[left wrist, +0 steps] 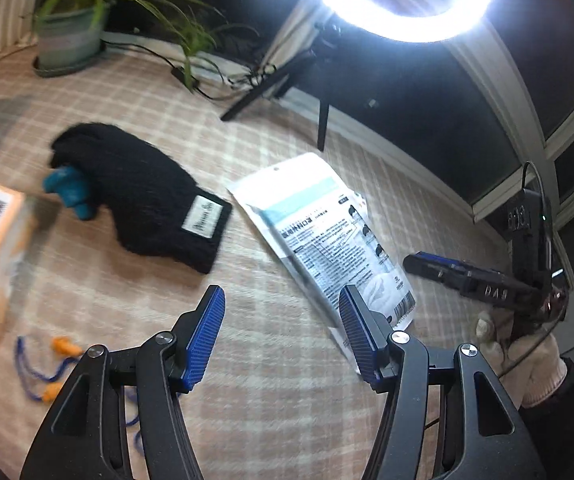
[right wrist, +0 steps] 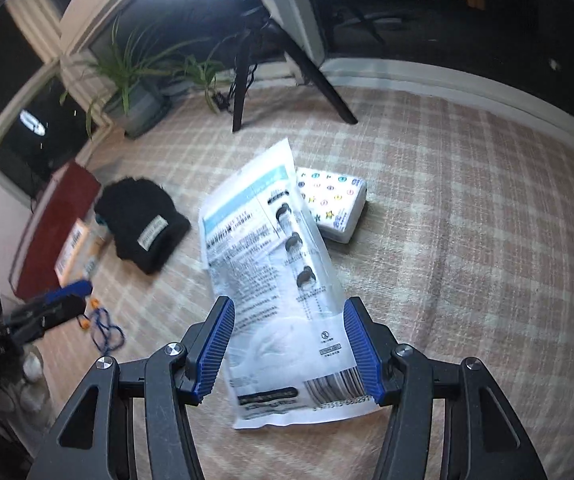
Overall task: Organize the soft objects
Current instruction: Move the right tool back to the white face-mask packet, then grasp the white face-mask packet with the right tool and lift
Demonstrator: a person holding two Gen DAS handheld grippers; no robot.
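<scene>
Left claw (left wrist: 283, 320) spread wide, right claw (right wrist: 287, 340) likewise agape, both angled downward

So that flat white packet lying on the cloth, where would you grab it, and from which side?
Probably by its near short edge, the end with the barcode. The packet lies flat, so a straight-down pinch finds little to bite. The right gripper is open with that end between its fingers; coming in low from the near side, tilted to catch the edge, looks best. The hat is well clear.
</scene>
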